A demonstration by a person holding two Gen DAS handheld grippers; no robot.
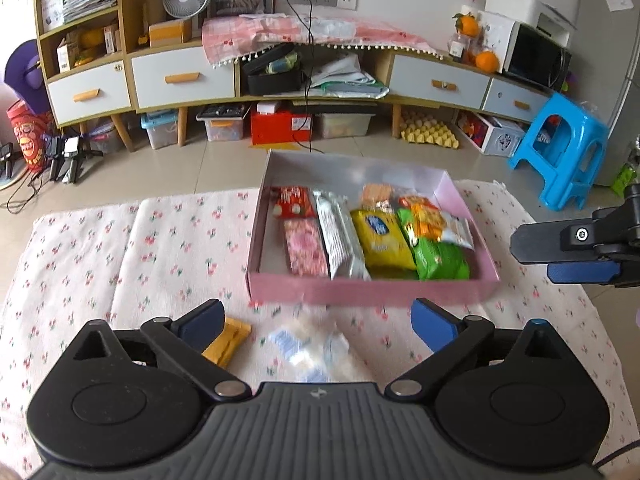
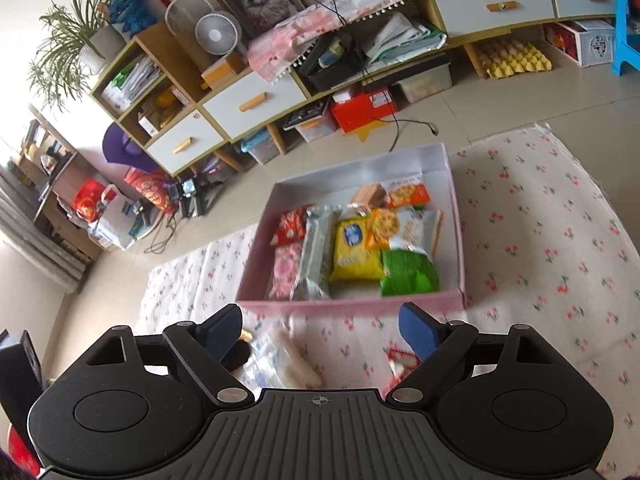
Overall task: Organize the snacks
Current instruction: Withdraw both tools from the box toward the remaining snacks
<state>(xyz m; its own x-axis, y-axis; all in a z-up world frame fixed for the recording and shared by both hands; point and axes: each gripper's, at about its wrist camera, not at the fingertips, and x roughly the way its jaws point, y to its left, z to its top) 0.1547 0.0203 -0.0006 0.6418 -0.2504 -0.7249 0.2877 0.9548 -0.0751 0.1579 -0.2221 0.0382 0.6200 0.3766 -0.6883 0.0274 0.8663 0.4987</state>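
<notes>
A pink box point(image 1: 360, 292) point(image 2: 352, 306) on the floral cloth holds several snack packs: red, pink, silver point(image 1: 342, 236), yellow point(image 1: 382, 238), green point(image 1: 440, 260) and orange ones. My left gripper point(image 1: 318, 322) is open above a clear white-and-blue snack pack point(image 1: 316, 350) lying in front of the box. A yellow-orange pack point(image 1: 230, 340) lies under its left finger. My right gripper point(image 2: 320, 330) is open and empty above the same clear pack point(image 2: 280, 360). A red-and-white pack point(image 2: 402, 362) lies by its right finger. The right gripper also shows at the right edge of the left wrist view point(image 1: 576, 252).
The floral cloth point(image 1: 140, 260) covers the work surface. Behind it stand a low cabinet with drawers point(image 1: 180, 76), storage bins, a yellow egg tray point(image 1: 430, 134) and a blue stool point(image 1: 560, 152) on the tiled floor.
</notes>
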